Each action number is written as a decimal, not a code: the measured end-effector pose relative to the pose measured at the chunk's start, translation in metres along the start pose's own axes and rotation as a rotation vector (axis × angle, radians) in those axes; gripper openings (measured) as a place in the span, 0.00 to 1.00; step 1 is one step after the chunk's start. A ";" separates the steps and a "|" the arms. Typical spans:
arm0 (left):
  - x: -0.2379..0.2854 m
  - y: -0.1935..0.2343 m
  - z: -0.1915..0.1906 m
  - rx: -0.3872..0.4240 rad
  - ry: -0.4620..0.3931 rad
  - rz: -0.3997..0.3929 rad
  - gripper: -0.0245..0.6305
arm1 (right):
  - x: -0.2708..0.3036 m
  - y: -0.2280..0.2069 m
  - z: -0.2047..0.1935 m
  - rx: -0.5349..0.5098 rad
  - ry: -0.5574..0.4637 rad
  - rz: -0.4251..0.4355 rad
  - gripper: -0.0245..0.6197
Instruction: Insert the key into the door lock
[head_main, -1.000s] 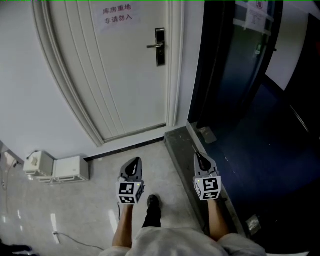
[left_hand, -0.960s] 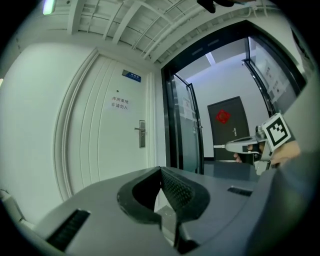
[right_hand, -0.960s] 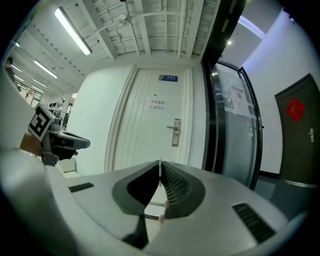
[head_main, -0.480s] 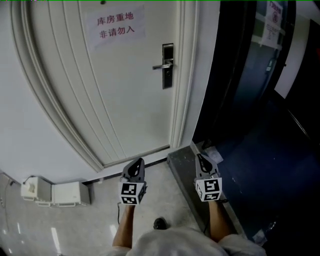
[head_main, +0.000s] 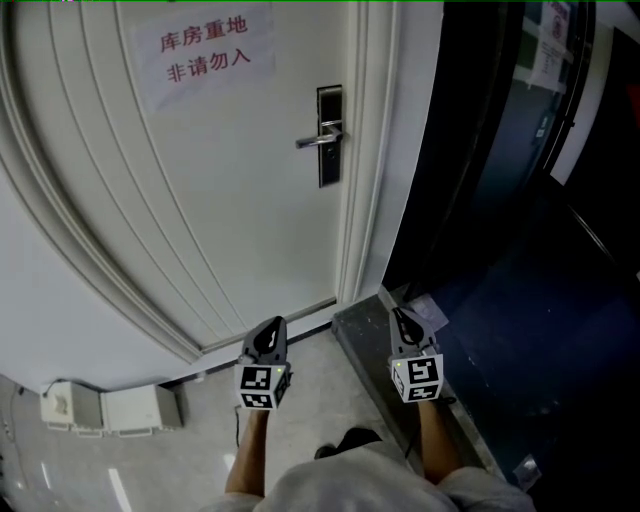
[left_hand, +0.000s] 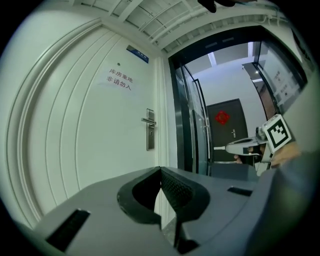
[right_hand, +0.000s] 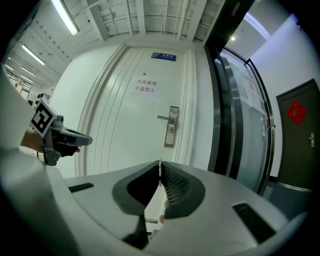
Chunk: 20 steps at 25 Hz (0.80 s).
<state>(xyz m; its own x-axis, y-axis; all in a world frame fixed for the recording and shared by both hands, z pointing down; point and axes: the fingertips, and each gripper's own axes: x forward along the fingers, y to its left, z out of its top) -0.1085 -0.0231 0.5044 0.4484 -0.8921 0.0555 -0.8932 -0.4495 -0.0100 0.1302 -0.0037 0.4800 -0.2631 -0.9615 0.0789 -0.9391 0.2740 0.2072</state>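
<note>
A white door (head_main: 230, 190) fills the upper left of the head view, with its steel lock plate and lever handle (head_main: 329, 136) at its right edge. The lock plate (left_hand: 150, 136) also shows ahead in the left gripper view, and the same lock plate (right_hand: 172, 133) in the right gripper view. Both grippers point level at the door, well short of it. My right gripper (head_main: 396, 313) (right_hand: 160, 168) is shut on a thin silver key (right_hand: 160, 172) that stands edge-on between its pads. My left gripper (head_main: 274, 323) (left_hand: 160, 170) is shut with nothing in it.
A paper sign (head_main: 205, 55) is taped to the door. To the right, a dark glass doorway (head_main: 500, 200) opens behind a dark stone threshold (head_main: 362, 330). Two white boxes (head_main: 110, 408) sit on the floor by the wall at lower left.
The door and its lock have drawn closer and grown larger in the head view. Both grippers have gone forward together, side by side, jaws unchanged.
</note>
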 end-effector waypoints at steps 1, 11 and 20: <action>0.007 0.001 -0.001 -0.002 0.003 -0.005 0.07 | 0.006 -0.002 -0.002 0.001 0.004 -0.001 0.08; 0.083 0.027 -0.003 0.009 0.008 0.019 0.07 | 0.093 -0.027 -0.007 0.013 -0.019 0.040 0.08; 0.194 0.076 0.033 0.029 -0.002 0.096 0.07 | 0.222 -0.073 0.018 0.020 -0.063 0.116 0.08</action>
<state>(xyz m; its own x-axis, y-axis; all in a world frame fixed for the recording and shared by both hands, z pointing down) -0.0885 -0.2321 0.4811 0.3610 -0.9312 0.0507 -0.9306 -0.3632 -0.0443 0.1364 -0.2377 0.4645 -0.3827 -0.9230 0.0398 -0.9057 0.3834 0.1808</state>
